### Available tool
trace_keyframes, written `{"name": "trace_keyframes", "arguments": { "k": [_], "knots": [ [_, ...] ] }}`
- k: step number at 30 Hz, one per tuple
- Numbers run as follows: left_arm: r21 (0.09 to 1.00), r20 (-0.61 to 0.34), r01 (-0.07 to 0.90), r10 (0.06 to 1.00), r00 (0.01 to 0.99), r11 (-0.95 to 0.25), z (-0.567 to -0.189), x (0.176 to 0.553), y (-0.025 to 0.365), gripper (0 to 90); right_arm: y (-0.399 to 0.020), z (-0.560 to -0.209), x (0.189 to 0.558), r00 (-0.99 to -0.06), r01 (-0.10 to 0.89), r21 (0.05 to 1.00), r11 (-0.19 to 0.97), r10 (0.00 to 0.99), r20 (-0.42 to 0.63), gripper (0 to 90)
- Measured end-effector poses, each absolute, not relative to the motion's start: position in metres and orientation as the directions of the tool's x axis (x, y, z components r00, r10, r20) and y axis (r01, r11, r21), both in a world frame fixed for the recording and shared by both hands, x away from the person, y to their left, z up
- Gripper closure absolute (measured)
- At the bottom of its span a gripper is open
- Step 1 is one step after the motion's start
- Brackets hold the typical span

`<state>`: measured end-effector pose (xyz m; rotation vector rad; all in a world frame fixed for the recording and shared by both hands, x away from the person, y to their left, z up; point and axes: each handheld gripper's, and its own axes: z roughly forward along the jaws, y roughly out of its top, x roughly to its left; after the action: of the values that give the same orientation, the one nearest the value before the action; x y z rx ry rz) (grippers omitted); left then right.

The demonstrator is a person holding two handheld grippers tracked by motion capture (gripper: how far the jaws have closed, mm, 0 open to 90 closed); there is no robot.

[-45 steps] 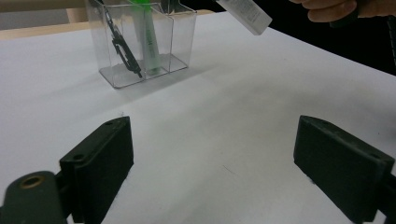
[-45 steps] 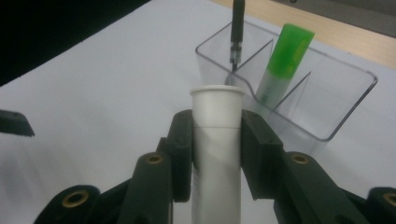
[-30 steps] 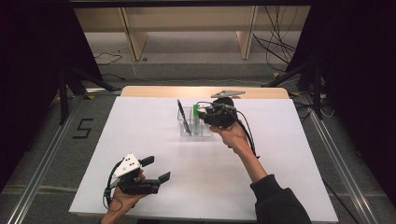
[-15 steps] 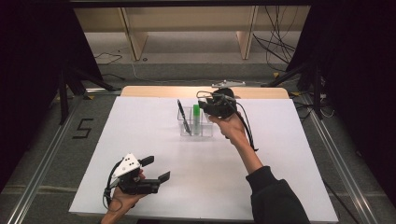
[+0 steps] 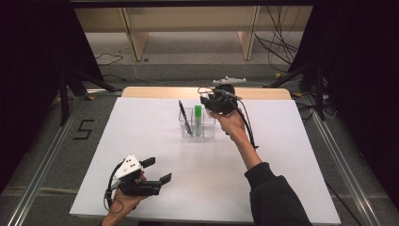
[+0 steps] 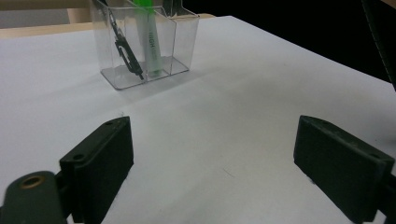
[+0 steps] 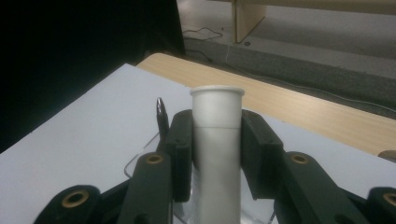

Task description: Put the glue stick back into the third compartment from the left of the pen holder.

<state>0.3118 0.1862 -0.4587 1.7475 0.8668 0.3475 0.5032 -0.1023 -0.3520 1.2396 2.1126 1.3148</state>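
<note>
clear holder: black pen, green marker inside | right gripper above holder, clamped on white tube | left gripper wide open, empty

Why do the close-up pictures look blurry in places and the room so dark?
Left gripper view: black pads close up are soft, the clear holder sharper. Right gripper view: dim and grainy; the white tube looks grey. High view: white table lit, surroundings black.
</note>
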Motion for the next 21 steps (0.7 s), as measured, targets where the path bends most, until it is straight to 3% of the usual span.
{"name": "trace_keyframes", "arguments": {
  "k": [21],
  "knots": [
    [0.917, -0.197, 0.381, 0.696, 0.69, -0.118, -0.458, 0.312, 0.187, 11.7, -0.098, -0.37, 0.528, -0.499, 0.51, 0.844, 0.164, 0.856, 0.134, 67.6]
  ]
}}
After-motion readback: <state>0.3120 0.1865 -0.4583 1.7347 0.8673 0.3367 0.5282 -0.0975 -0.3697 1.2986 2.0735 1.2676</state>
